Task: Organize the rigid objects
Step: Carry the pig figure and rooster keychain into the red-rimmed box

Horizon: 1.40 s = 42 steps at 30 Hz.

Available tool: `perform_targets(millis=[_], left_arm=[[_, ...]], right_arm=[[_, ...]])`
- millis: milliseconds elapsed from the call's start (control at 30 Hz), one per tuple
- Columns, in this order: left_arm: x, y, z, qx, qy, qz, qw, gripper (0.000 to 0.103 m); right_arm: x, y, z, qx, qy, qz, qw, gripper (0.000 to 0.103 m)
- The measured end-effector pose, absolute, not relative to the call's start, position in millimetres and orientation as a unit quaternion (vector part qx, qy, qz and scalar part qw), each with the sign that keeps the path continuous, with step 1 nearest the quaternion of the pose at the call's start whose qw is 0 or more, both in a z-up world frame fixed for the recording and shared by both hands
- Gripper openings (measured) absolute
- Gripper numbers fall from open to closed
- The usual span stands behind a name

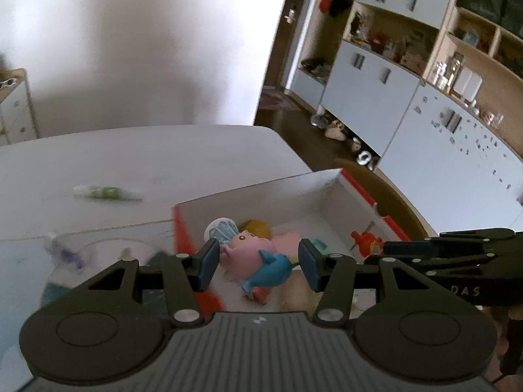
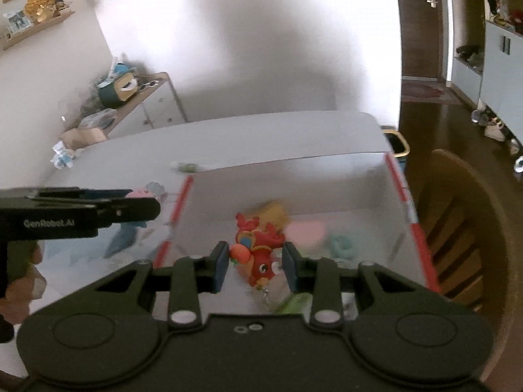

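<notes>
A white box with red edges (image 1: 327,176) (image 2: 294,176) stands on the white table. My left gripper (image 1: 260,263) is shut on a pink pig toy with a blue dolphin (image 1: 251,248), held over the box's near left corner. In the right wrist view the left gripper (image 2: 153,207) shows side-on with that toy (image 2: 140,193) blurred at its tip. My right gripper (image 2: 256,263) is shut on a red bird toy (image 2: 258,245) above the box floor; the left wrist view shows the right gripper (image 1: 385,249) and the red toy (image 1: 366,243) together. A yellow toy (image 1: 258,228), a pink piece (image 2: 307,233) and a teal piece (image 2: 341,245) lie in the box.
A green and white tube (image 1: 104,192) (image 2: 188,166) lies on the table (image 1: 147,156) beyond the box. A clear plastic dish (image 1: 98,248) sits left of the box. A wooden chair (image 2: 457,228) stands at the table's right edge. Cabinets (image 1: 376,88) line the far wall.
</notes>
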<state>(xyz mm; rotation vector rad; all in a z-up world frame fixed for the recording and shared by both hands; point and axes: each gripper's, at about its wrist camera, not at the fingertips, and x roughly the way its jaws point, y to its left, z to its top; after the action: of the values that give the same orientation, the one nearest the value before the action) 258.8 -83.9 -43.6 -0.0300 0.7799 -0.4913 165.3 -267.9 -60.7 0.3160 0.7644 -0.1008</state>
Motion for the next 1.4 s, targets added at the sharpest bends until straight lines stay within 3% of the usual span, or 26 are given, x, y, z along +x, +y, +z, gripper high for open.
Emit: perform_targets(millis=[700,1400], left_arm=[[327,-212,-94,0.065,0.397,-0.278,0.872,0.053],[349,-239,-141,0.090,0.452,-0.277,0.843,0.053]], right_arm=[[186,-301,-108,0.110,0.431,-0.046,0.894,0.034],[212,-282,-152,0.069,0.490,-0.033,0.868,0.034]])
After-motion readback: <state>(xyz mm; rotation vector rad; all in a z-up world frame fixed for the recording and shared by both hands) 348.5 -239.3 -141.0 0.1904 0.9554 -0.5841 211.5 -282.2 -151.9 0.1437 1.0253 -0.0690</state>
